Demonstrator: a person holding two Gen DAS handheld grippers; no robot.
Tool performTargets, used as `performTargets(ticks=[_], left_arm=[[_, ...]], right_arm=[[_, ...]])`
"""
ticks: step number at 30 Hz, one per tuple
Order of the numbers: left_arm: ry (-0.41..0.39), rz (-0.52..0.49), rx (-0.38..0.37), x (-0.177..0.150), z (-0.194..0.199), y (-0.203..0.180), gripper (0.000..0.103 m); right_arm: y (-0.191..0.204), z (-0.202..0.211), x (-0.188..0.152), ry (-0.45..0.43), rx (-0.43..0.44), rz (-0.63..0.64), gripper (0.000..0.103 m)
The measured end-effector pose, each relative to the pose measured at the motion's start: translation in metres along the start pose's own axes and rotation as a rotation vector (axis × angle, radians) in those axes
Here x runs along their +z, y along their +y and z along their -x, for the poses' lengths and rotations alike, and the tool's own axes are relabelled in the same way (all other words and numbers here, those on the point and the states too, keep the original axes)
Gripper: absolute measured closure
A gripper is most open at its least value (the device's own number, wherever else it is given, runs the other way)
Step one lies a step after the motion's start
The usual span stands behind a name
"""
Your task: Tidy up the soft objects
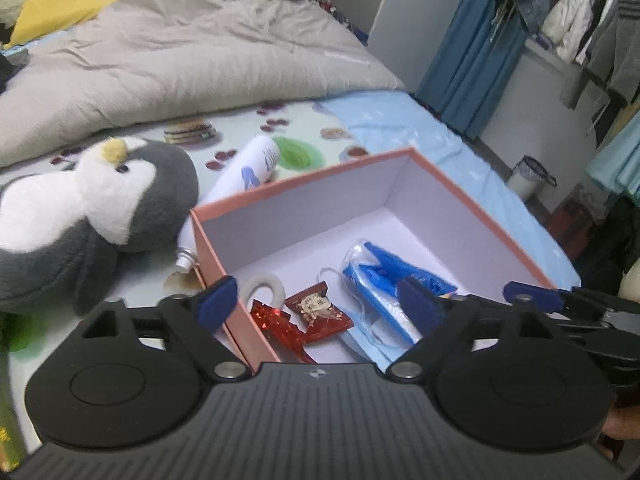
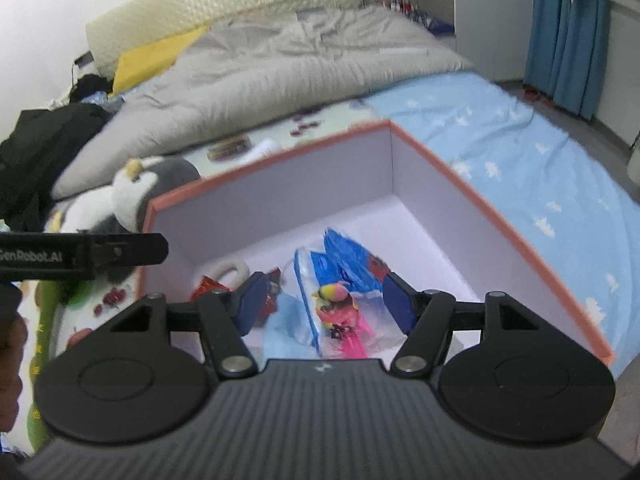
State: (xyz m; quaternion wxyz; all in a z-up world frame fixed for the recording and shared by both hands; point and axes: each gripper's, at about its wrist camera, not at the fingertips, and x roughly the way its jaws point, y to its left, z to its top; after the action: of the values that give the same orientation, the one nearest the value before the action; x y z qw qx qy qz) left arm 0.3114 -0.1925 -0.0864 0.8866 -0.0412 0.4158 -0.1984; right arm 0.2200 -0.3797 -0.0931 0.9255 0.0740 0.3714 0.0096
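A pink box [image 1: 472,200] with a white inside stands open on the bed; it also shows in the right wrist view [image 2: 500,216]. In it lie a blue packet [image 1: 384,280], red candy wrappers [image 1: 316,312], a white ring [image 1: 264,284] and a pale blue mask. A grey and white penguin plush [image 1: 100,208] lies left of the box, seen too in the right wrist view [image 2: 132,188]. My left gripper [image 1: 316,300] is open over the box's near left wall. My right gripper [image 2: 326,304] is open over the box, above a small pink and yellow toy [image 2: 340,308].
A white spray bottle [image 1: 240,184] lies between the penguin and the box. A grey duvet [image 1: 180,52] covers the far bed, with a yellow pillow [image 1: 60,8] behind it. Clothes hang on a rack [image 1: 592,20] at right. A small bin [image 1: 528,176] stands on the floor.
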Motion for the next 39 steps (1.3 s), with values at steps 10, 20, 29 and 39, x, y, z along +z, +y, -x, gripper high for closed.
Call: performTargets(ticks=[10,20,29,39], left_arm=[[-0.068,-0.071,-0.008,0.0,0.084,-0.027,0.002],[-0.132,-0.091,-0.016,-0.031,0.16,-0.042,0.002],[-0.124,-0.053,-0.011,-0.072,0.201,-0.039,0.002],[-0.133,-0.071,0.02,-0.103,0.234,-0.041,0.002]], right_arm=[[0.018,0.088,0.007,-0.148,-0.008,-0.002,0.037],[0.035,0.157,-0.016,-0.235,-0.031,-0.004,0.037],[0.046,0.189,-0.046,-0.232,-0.028,0.013,0.036],[0.054,0.21,-0.07,-0.242,-0.025,-0.006,0.036]])
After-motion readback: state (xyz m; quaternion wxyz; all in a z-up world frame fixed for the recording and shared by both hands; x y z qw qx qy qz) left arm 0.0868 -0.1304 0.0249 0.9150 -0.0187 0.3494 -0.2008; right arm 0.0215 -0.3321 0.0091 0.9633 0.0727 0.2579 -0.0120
